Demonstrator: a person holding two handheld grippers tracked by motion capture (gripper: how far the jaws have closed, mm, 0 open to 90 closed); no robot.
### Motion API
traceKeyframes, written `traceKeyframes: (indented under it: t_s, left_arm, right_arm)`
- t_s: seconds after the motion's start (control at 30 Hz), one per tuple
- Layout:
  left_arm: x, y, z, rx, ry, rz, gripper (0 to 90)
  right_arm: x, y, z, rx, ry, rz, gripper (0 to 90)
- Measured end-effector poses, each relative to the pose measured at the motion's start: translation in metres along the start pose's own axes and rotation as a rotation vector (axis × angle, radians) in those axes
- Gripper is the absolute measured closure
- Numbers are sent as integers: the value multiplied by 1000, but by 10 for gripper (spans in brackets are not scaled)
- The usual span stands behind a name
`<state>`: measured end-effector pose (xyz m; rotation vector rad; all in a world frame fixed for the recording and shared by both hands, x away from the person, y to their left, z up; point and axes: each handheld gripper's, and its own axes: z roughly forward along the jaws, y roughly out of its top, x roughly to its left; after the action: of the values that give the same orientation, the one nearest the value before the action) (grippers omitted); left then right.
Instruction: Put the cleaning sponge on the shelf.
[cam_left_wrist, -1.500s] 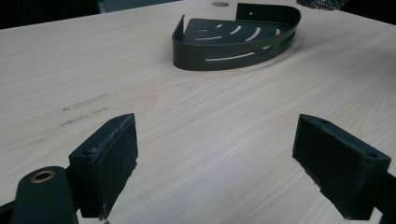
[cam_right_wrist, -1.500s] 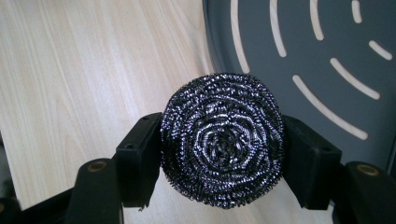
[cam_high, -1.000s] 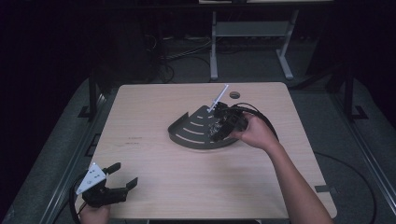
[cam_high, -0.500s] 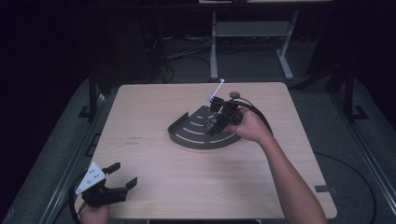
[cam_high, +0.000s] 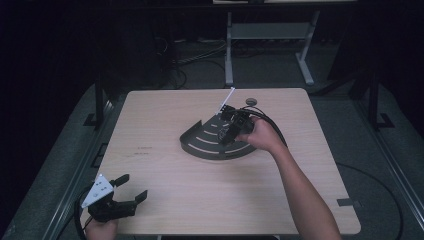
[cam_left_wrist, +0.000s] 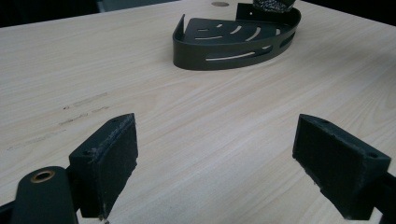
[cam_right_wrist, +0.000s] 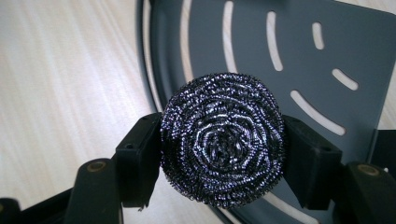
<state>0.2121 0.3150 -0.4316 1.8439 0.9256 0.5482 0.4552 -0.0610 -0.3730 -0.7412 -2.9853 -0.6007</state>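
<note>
While the wooden table (cam_high: 165, 150) spreads pale and mostly bare across the high view, a dark metal corner shelf (cam_high: 202, 142) with curved slots lies a little past its centre, its rounded wall bulging toward six o'clock and its square corner pointing toward one o'clock. From five o'clock a person's right forearm (cam_high: 305, 200) reaches in, and the right hand grips the right gripper (cam_high: 227, 131) over the shelf's three o'clock half; a thin white rod (cam_high: 227, 97) slants away from that gripper toward twelve o'clock. Down at the table's seven o'clock corner, well apart from the shelf, the left gripper (cam_high: 131, 187) rests in the left hand, with its grey three-cornered plate (cam_high: 97, 190) on top. Its jaws stand wide apart with nothing between them, and the left gripper view looks between them across bare wood toward the shelf (cam_left_wrist: 233, 39) at twelve o'clock. Closest of all, the right gripper view shows the two black jaws clamped from nine and three o'clock on a round steel wool scourer (cam_right_wrist: 223, 137), its coiled wire face turned to the camera. Behind the scourer lies the slotted floor of the shelf (cam_right_wrist: 289, 42), with the shelf's curved rim running past at eleven o'clock; whether the scourer touches the floor I cannot tell.
</note>
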Motion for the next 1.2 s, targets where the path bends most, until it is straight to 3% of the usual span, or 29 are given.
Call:
traceKeyframes:
  t_s: [0.3, 0.8, 1.2]
  left_arm:
    - [0, 0, -1, -2, 0, 1, 134]
    - [0, 0, -1, -1, 2, -2, 134]
    - [0, 0, -1, -4, 2, -3, 133]
  right_arm:
    - [-10, 1, 11, -28, 5, 43, 341]
    - [-22, 1, 24, -12, -15, 96, 338]
    - [-22, 1, 35, -16, -9, 115, 338]
